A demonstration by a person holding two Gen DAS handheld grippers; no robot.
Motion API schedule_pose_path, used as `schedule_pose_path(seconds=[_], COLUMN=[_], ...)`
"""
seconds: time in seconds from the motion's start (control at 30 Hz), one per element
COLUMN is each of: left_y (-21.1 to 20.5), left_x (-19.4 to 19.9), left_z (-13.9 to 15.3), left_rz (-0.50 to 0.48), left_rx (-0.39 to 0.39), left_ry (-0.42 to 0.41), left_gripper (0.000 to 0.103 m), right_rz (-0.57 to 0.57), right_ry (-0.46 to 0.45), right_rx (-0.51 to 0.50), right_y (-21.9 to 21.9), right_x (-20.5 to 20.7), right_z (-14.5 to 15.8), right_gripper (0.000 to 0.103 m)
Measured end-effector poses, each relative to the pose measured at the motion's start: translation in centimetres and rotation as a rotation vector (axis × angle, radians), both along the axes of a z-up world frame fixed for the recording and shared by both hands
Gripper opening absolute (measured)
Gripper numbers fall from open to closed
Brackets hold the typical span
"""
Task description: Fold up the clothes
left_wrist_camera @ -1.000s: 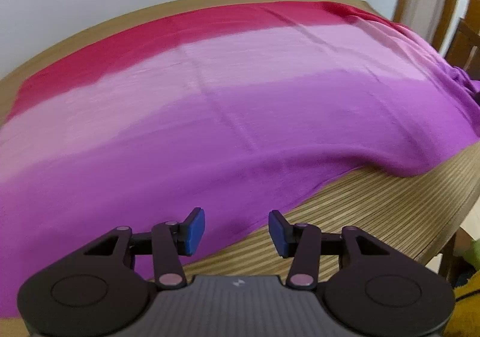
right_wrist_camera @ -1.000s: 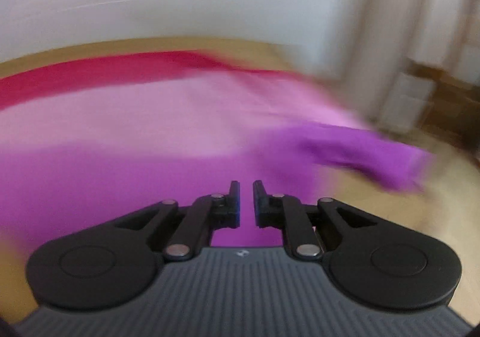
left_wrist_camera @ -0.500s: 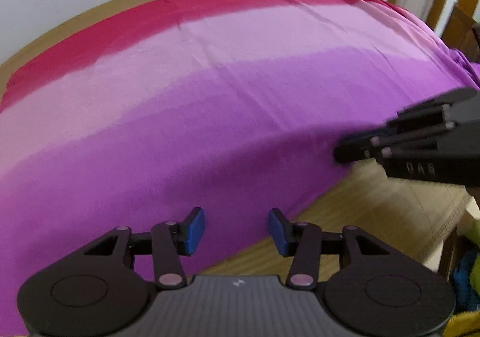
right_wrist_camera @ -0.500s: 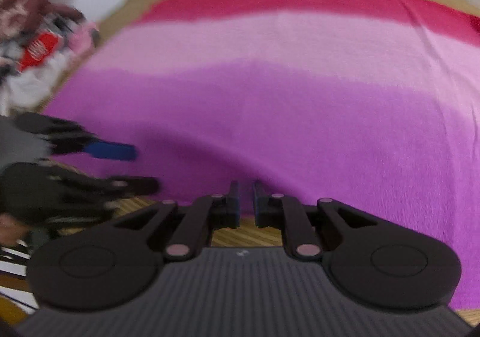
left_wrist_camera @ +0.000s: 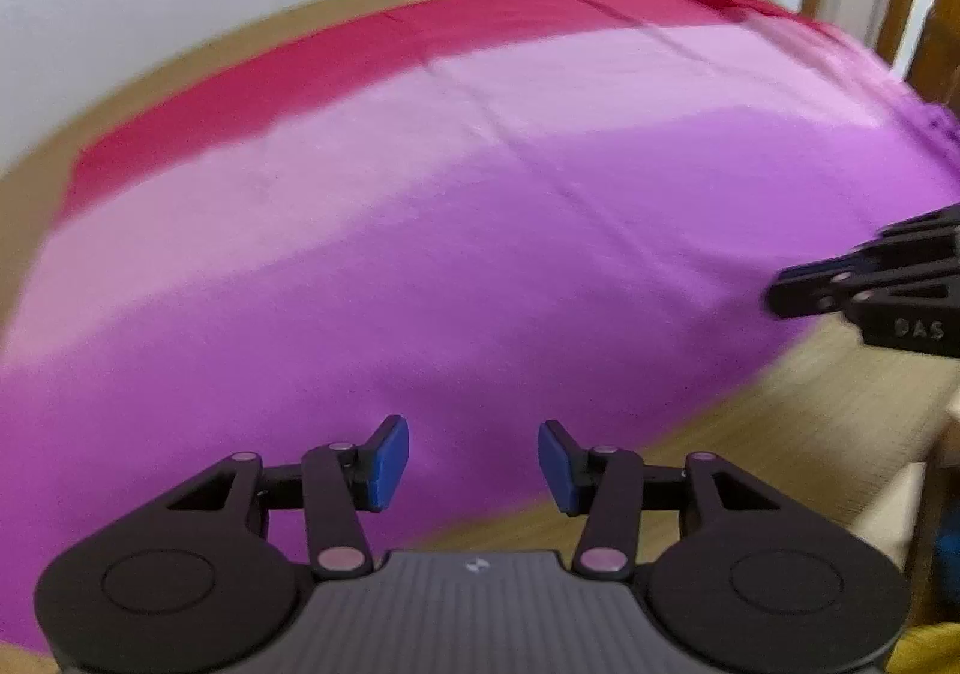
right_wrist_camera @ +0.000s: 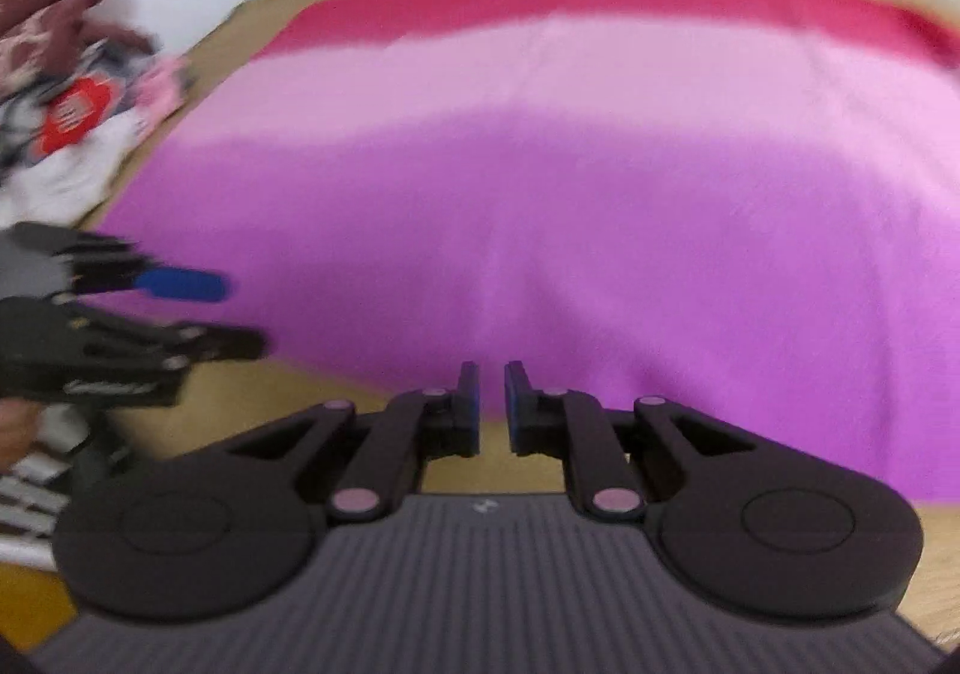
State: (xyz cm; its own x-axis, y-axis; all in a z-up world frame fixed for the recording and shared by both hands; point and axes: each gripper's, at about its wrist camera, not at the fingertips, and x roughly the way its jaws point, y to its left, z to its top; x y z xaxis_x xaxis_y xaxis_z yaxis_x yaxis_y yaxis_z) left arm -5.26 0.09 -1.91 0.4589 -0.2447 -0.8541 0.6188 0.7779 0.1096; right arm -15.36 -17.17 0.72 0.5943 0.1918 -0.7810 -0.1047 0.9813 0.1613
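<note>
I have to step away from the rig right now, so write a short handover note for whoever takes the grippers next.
Left gripper: open, empty, above the near purple edge of the cloth.
Right gripper: jaws nearly together with a narrow gap, nothing between them, at the same near edge further right.
Cloth: spread flat on the wooden table, red band at the far side.
Done: laid out.
Left: grip the near edge, make every fold.

Left gripper [left_wrist_camera: 474,461] matte black, ribbed grey housing, blue pads [left_wrist_camera: 387,461], pinkish pivot pins, round side discs, right gripper [right_wrist_camera: 492,404] same build, small white logo, white lettering on side
</note>
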Motion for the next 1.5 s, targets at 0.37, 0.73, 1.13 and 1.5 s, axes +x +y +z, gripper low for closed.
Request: schedule_pose_path(seconds=[0.37, 0.73, 1.13, 1.5], left_y=[2.9, -8.7, -35.7, -44.7], left_x=[-1.1, -2.8, -6.0, -7.4], left_z=[-0.5, 2.1, -0.5, 0.2], left_rz=[0.003, -0.163, -0.216, -0.159], left_rx=[0.03, -0.05, 0.002, 0.03], left_ry=[0.036, -0.003, 0.084, 0.106], left_gripper=[0.055, 0.057, 0.057, 0.057], right_rz=[0.043, -0.75, -1.386, -1.23], right_ry=[0.09, -0.132, -0.253, -0.132], right_rx=[0.062, 0.112, 0.222, 0.24], right_y=[1.2, -21.8, -56.4, -66.2], right_x=[-4.3, -13.7, -23.9, -17.7], right_z=[-1.4, 2.6, -1.2, -4.7], right_gripper=[0.013, 0.05, 0.06, 0.058])
